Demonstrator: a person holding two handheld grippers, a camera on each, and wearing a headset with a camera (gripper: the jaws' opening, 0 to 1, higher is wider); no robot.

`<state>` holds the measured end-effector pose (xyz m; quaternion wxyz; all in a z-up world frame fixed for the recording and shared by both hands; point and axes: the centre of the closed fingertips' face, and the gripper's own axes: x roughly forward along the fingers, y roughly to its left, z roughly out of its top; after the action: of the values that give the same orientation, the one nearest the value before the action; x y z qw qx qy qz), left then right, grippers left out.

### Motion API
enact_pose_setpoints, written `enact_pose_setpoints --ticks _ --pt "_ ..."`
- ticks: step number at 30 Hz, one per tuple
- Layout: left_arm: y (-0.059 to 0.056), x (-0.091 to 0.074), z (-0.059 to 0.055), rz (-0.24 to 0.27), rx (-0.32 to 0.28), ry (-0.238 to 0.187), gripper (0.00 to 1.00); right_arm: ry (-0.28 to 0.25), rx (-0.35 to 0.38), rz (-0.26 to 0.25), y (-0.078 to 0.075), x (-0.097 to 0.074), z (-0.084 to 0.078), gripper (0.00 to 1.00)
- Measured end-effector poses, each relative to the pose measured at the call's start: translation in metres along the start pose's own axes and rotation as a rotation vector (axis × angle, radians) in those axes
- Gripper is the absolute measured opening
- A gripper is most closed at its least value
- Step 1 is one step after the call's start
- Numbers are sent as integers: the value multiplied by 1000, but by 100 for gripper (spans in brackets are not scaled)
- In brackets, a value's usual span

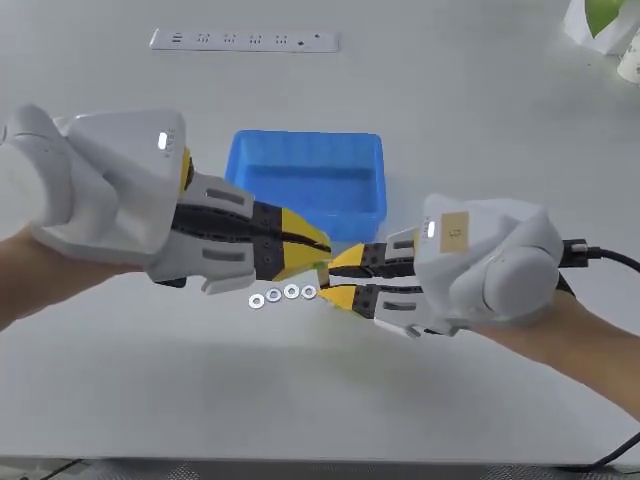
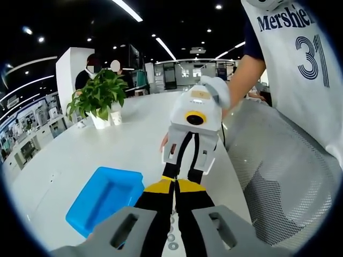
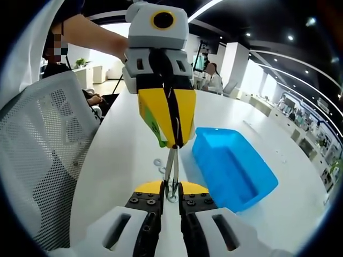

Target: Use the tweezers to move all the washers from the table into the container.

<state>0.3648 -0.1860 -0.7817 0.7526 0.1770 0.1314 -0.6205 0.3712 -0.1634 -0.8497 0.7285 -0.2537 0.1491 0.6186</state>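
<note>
Your white table (image 1: 300,400) carries a blue container (image 1: 306,190) near its middle, with a short row of four washers (image 1: 283,294) lying just in front. A white power strip (image 1: 244,41) lies at the far side.

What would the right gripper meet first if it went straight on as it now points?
Probably the left gripper, almost at once: its tips face the right gripper closely, the tweezers between them.
</note>
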Motion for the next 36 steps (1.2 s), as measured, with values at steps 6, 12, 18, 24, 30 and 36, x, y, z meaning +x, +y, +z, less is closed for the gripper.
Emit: enact_pose_setpoints --ticks 6,12,18,24,30,36 --pt "-1 0 0 -21 -5 0 5 7 10 18 1 2 -3 11" --pt "2 1 0 -46 -19 1 5 11 7 61 0 2 -3 11" --pt "3 3 0 -67 -23 8 5 19 11 78 0 2 -5 10" --pt "0 3 0 -78 -37 10 5 24 10 69 2 1 -4 10" --pt "-5 0 1 -78 -25 22 5 29 16 70 7 0 -2 9" --pt "-5 -9 10 -63 -27 5 5 14 12 70 7 -5 8 9"
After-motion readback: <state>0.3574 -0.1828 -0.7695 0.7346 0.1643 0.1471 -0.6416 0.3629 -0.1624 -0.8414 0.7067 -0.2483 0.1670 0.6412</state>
